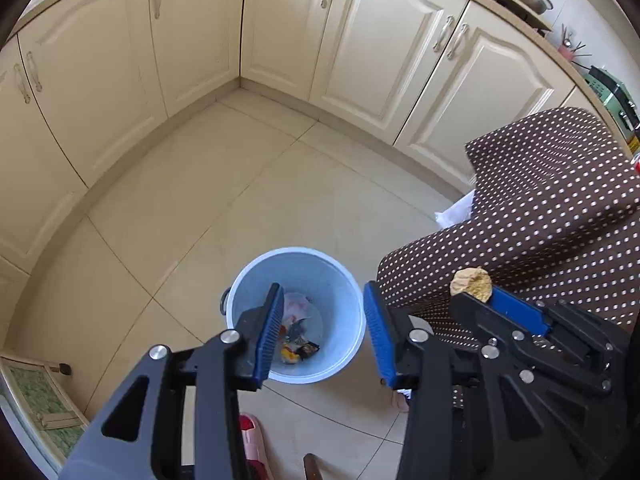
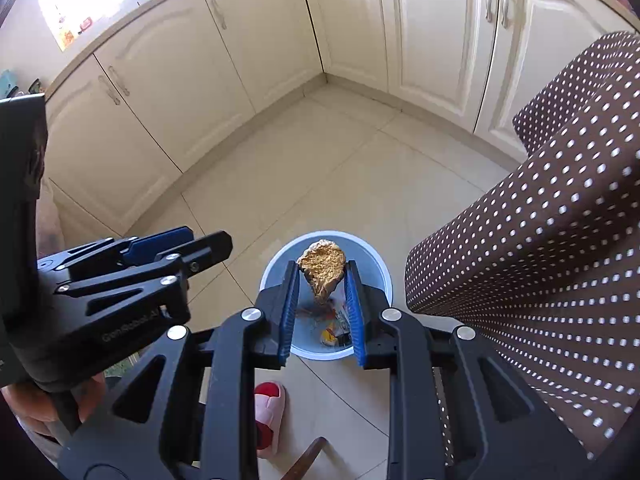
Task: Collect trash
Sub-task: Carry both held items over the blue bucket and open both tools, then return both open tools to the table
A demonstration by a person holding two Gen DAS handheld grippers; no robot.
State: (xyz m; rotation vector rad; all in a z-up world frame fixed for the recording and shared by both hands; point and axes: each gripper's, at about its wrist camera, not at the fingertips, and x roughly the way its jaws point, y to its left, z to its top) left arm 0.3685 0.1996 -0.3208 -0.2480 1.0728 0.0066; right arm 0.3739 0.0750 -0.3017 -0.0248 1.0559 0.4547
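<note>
Right gripper (image 2: 322, 286) clamped on crumbly brown scrap (image 2: 322, 266) above blue bin (image 2: 384, 276); left gripper (image 1: 320, 320) apart, empty.

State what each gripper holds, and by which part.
The right gripper pinches a crumbly tan food scrap by its lower sides. The left gripper holds nothing.

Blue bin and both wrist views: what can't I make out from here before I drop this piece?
- Blue bin: the left gripper, open with nothing between its pads, covers part of the bottom; the trash inside is too small to identify.
- Right wrist view: the right gripper and its crumbly tan chunk hide the bin's centre.
- Slipper: partly behind gripper frames.
</note>
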